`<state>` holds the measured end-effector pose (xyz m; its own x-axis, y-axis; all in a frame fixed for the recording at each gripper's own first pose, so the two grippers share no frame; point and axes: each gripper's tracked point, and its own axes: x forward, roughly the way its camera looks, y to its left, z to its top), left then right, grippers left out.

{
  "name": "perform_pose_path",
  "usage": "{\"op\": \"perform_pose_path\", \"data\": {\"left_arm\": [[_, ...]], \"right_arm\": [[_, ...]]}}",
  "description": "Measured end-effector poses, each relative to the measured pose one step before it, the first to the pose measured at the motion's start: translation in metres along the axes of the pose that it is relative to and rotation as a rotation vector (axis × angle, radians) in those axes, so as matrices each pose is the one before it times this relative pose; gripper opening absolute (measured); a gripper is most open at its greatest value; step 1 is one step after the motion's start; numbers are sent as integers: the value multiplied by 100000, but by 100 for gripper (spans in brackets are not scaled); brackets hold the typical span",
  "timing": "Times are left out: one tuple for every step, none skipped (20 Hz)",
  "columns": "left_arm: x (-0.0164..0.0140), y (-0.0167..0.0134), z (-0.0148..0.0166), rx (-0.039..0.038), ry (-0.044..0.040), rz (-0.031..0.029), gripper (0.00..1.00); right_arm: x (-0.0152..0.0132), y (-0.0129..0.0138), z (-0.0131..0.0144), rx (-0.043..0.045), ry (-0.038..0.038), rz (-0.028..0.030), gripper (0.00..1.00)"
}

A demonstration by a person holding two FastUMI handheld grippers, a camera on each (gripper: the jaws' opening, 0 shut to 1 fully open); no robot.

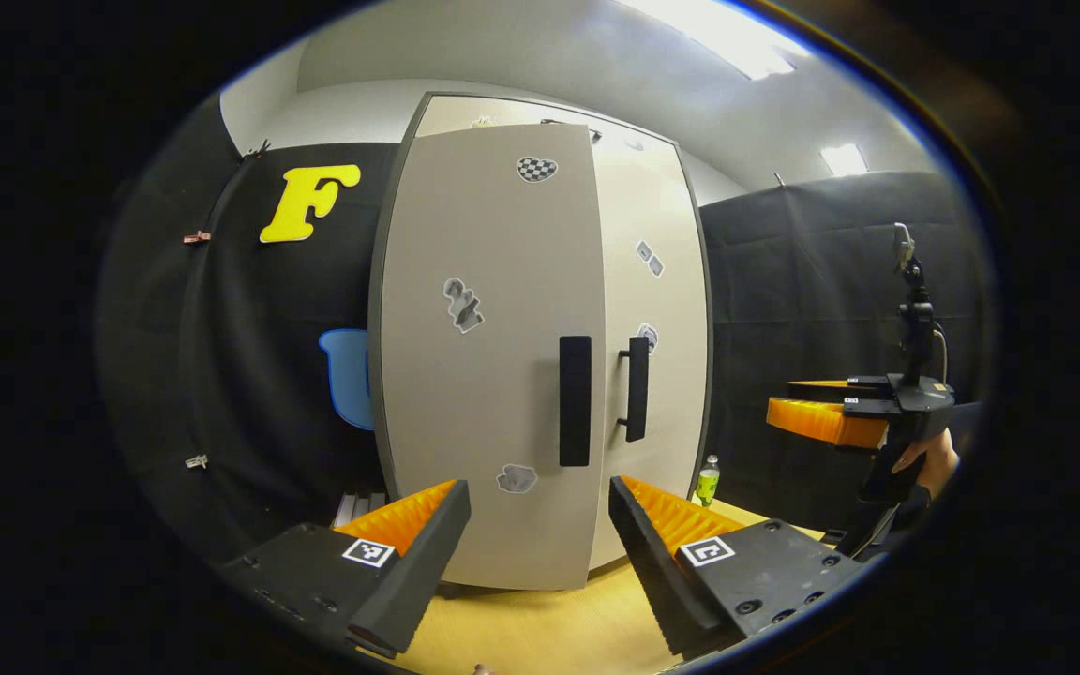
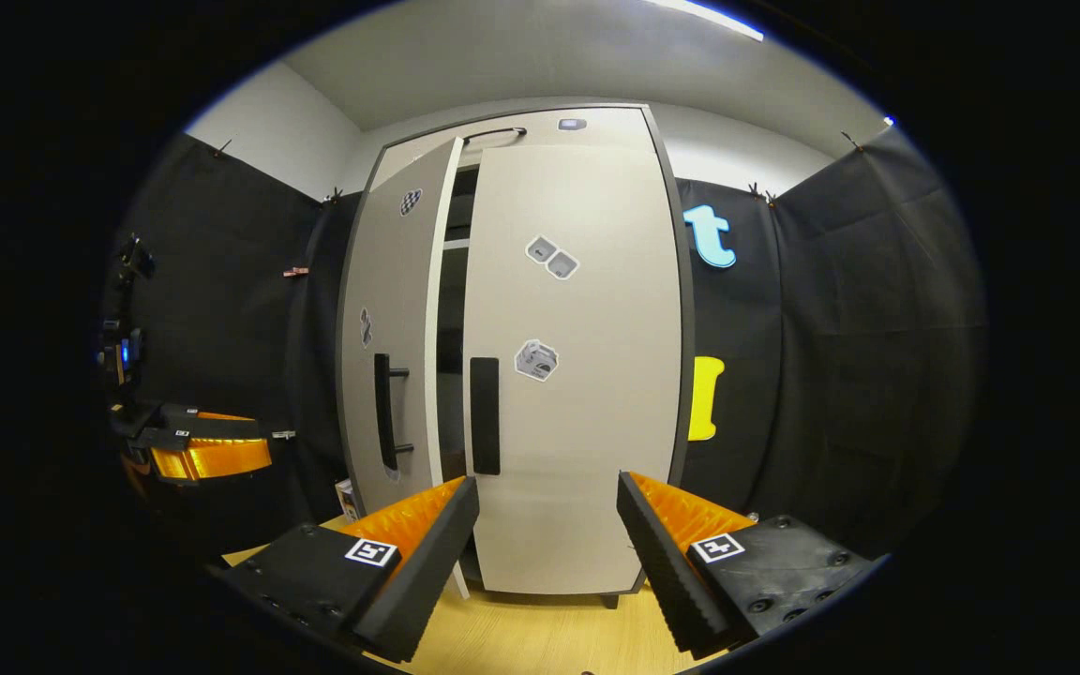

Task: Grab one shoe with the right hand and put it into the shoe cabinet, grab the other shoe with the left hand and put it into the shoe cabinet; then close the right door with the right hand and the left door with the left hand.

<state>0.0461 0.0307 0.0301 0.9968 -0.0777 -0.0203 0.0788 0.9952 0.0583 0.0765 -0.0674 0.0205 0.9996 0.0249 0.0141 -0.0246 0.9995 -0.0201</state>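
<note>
Shoes aren't visible, presumably inside the cabinet (image 2: 512,356) already. Right door (image 2: 577,375) looks nearly closed, left door (image 2: 390,356) is ajar. Both the left gripper (image 1: 540,544) and right gripper (image 2: 549,544) hang released, holding nothing. I'd push flat near the left handle (image 1: 575,400), slow and square.

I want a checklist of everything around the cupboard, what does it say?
Surface: pale wooden floor under the cabinet.
Job's things: shoe cabinet; right door looks shut; left door ajar, dark gap beside it. Shoes: nothing seen.
Clutter: green bottle beside the cabinet.
Grippers: left gripper open, empty; right gripper open, empty.
Cables: nothing seen.
Surroundings: black cloth wall, ceiling light.
</note>
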Motion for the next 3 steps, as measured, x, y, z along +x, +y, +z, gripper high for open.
{"op": "perform_pose_path", "data": {"left_arm": [[3, -6, 121, -165, -192, -26, 94], [150, -13, -8, -197, -181, -222, 95], [59, -142, 108, -213, -380, -157, 95]], "right_arm": [[64, -33, 38, -293, -143, -64, 98], [57, -67, -45, -201, -44, 20, 98], [89, 17, -96, -35, 62, 209, 98]]}}
